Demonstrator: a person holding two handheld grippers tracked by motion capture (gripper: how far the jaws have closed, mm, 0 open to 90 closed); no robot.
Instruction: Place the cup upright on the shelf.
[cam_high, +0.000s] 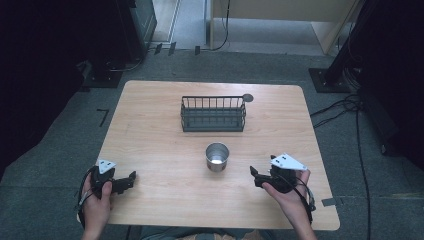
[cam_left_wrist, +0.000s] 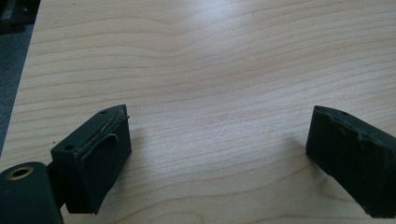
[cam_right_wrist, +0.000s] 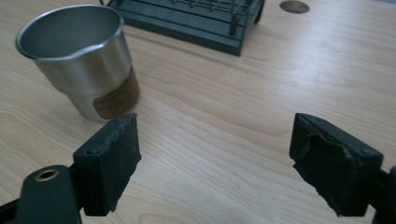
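Holding both sets of fingers spread wide, pinching nothing: on the left gripper (cam_high: 131, 178) the black pads (cam_left_wrist: 95, 158) framing bare wood, on the right gripper (cam_high: 254, 176) the pads (cam_right_wrist: 109, 163) standing just as far apart over the tabletop (worn and a little ragged at the edges, both pairs).

Resting the left gripper near the table's (cam_high: 150, 125) near-left corner, well apart from everything else. Pointing the right gripper toward the steel cup (cam_high: 217, 156), without touching it yet. Seeing the cup (cam_right_wrist: 79, 56) in the right gripper view standing upright and empty, just beyond and to the side of one pad, outside the gap between the jaws, a brown label low on its wall. Finding the wire basket (cam_high: 213, 114) farther back, behind the cup and apart from it, also empty as far as can be told, with a round grey cable hole (cam_high: 247, 98) just past its far right corner.

Judging the step in hand as the approach to the cup, before any grasp (probably with the basket as the goal, though only guessing there).

Needing next: swinging the right gripper sideways to centre the cup between the jaws, lowering the pads to about mid-wall, then closing evenly on both sides. Watching for a one-sided nudge, likely tipping or sliding so light a cup on smooth wood.
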